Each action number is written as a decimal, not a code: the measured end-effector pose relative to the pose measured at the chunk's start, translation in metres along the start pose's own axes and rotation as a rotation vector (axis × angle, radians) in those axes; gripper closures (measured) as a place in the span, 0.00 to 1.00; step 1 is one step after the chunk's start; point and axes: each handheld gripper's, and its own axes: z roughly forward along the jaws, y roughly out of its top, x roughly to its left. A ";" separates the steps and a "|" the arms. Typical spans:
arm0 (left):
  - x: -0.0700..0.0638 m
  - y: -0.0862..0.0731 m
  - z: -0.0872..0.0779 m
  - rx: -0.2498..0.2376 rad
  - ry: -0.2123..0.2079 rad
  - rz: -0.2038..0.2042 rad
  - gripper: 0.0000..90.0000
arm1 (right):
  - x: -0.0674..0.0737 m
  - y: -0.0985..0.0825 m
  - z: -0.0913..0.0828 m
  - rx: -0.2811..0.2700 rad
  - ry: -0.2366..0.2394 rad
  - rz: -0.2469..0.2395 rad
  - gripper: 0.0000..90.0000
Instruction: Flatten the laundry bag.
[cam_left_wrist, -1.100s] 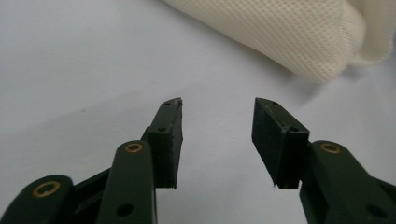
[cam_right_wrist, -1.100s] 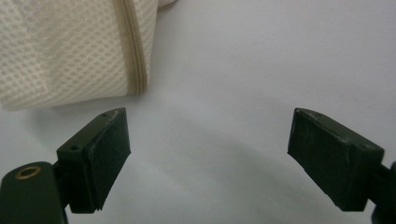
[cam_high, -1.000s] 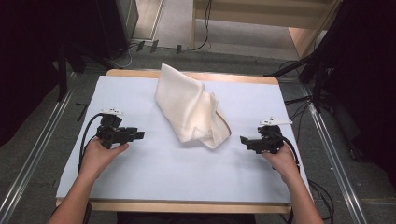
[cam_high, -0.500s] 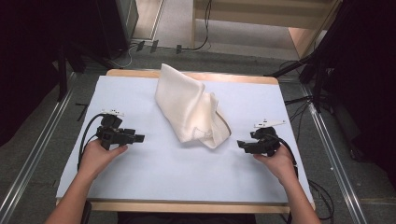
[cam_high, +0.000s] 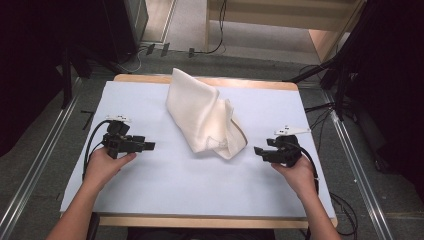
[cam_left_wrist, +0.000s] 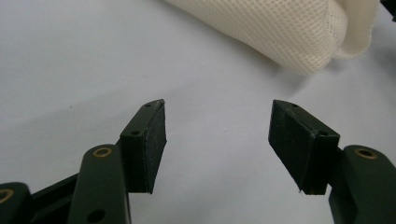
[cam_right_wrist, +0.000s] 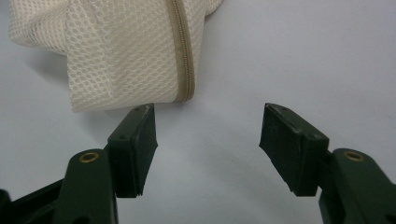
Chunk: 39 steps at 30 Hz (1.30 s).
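A cream-white mesh fabric bag (cam_high: 205, 114) is seen lying crumpled on the pale blue desk (cam_high: 190, 185), in its middle and reaching toward the far edge. The bag is folded over itself into a long, slanted heap: a narrower end points to the far side, a wider, rumpled end lies nearer and to the right. In the right gripper view the weave (cam_right_wrist: 121, 51) is shown as a fine honeycomb net, and a tan zipper strip (cam_right_wrist: 183, 51) is seen running down it to the bag's near edge. In the left gripper view the same fabric (cam_left_wrist: 280, 32) appears as a soft rounded fold with a thinner, looser layer at its end.

The left gripper (cam_high: 148, 146) is held in the person's left hand (cam_high: 107, 165) at the left of the desk, well apart from the bag; its fingers (cam_left_wrist: 147, 144) are spread wide and nothing is held between them. The right gripper (cam_high: 257, 150) is held in the right hand (cam_high: 295, 172) at the right, near the bag's rumpled end but not touching it; its fingers (cam_right_wrist: 135, 149) are likewise spread wide and empty, with the bag's zipper edge just beyond the tips. Wooden edging (cam_high: 200, 220) is seen along the desk's near side.
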 end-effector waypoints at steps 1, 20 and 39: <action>0.000 0.000 0.000 -0.002 0.003 -0.001 0.41 | 0.000 -0.001 0.000 0.002 0.002 -0.002 0.42; -0.001 0.002 0.001 0.017 0.037 0.010 0.45 | 0.009 0.001 -0.005 -0.001 0.022 -0.013 0.44; -0.007 0.003 -0.001 0.004 0.031 0.020 0.47 | 0.024 0.020 -0.013 -0.011 0.029 -0.037 0.42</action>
